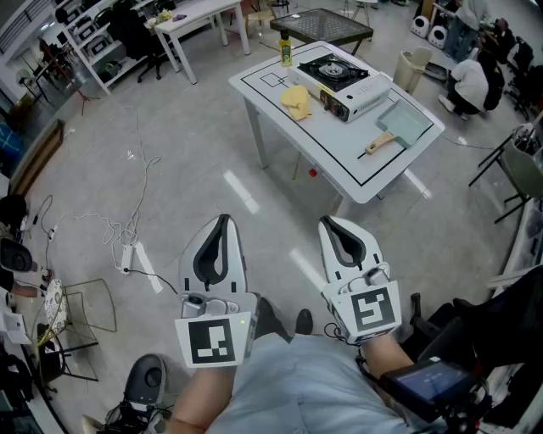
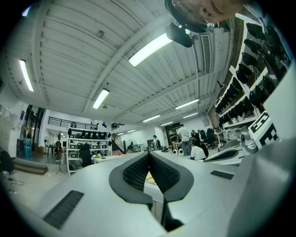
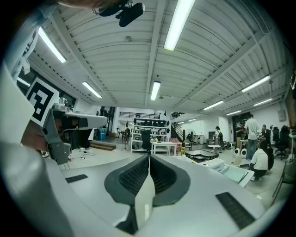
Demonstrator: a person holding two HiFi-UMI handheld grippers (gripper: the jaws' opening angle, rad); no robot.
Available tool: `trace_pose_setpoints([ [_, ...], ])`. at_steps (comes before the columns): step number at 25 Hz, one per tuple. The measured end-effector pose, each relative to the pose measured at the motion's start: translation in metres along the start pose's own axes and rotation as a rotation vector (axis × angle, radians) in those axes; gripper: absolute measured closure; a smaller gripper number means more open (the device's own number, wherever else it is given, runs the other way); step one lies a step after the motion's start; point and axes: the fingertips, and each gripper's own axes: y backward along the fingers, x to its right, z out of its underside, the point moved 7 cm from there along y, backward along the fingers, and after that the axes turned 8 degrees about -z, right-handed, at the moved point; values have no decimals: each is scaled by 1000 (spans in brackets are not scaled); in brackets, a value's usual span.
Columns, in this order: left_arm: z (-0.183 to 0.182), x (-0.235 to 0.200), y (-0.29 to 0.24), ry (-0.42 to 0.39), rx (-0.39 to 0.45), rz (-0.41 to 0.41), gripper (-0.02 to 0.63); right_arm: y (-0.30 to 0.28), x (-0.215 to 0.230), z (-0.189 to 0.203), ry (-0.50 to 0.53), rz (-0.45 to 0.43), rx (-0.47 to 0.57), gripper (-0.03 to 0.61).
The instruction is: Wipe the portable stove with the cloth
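The portable stove (image 1: 341,80), white with a black burner top, stands on a white table (image 1: 280,85) far ahead of me. A crumpled yellow cloth (image 1: 297,102) lies to its left on the same table. My left gripper (image 1: 224,220) and right gripper (image 1: 327,223) are held side by side over the floor, well short of the table, both shut with nothing in them. In the right gripper view the shut jaws (image 3: 149,157) point level, with the stove (image 3: 203,158) ahead to the right. Past the shut jaws (image 2: 149,154) in the left gripper view, a sliver of the cloth (image 2: 150,176) shows.
A flat pan with a wooden handle (image 1: 397,127) and a bottle (image 1: 286,51) share the table. Cables and a power strip (image 1: 129,244) lie on the floor at left. People crouch at the far right (image 1: 472,81). A bin (image 1: 411,68) and other tables (image 1: 197,15) stand behind.
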Motion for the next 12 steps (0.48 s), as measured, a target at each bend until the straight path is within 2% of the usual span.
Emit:
trace_pose_setpoints([
  [5, -2, 3, -4, -2, 17, 2, 595, -1, 4, 3, 2, -4, 28, 526],
  [8, 2, 5, -8, 4, 0, 0, 595, -3, 10, 4, -11, 2, -5, 526],
  [12, 11, 7, -13, 19, -18, -7, 595, -9, 16, 21, -63, -52, -44, 523],
])
